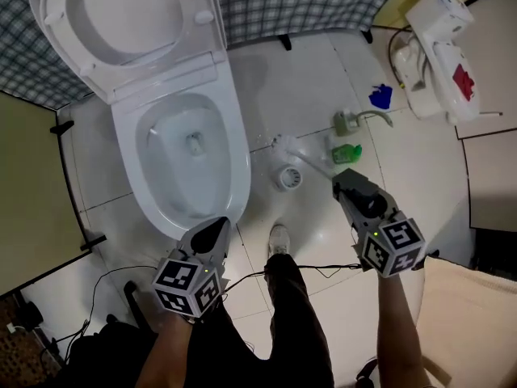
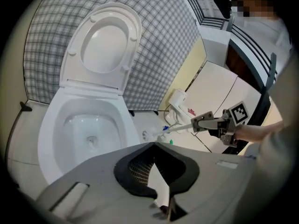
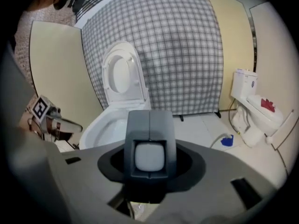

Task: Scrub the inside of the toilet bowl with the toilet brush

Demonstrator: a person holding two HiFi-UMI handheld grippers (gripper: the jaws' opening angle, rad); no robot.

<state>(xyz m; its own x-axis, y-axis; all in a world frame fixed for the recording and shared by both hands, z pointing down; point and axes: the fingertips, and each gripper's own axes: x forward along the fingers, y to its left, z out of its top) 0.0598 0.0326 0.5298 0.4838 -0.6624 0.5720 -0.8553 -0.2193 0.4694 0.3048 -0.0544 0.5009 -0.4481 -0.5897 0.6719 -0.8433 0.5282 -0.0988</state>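
The white toilet (image 1: 234, 176) stands with its lid up and its bowl (image 1: 187, 140) open; the left gripper view shows the bowl (image 2: 88, 129) too. My right gripper (image 1: 341, 176) is shut on the handle of the white toilet brush (image 1: 284, 145), which reaches out low over the floor, right of the toilet. In the right gripper view the handle end (image 3: 149, 157) sits clamped between the dark jaws. My left gripper (image 1: 215, 231) hovers at the bowl's front rim, jaws together and holding nothing. The left gripper view shows the brush (image 2: 154, 134) and the right gripper (image 2: 205, 122).
A round brush holder (image 1: 288, 176) stands on the tiled floor beside the toilet. A green bottle (image 1: 347, 153), a blue object (image 1: 380, 96) and a second white toilet (image 1: 440, 51) are at the right. A cable (image 1: 323, 267) crosses the floor by the person's shoe (image 1: 279, 239).
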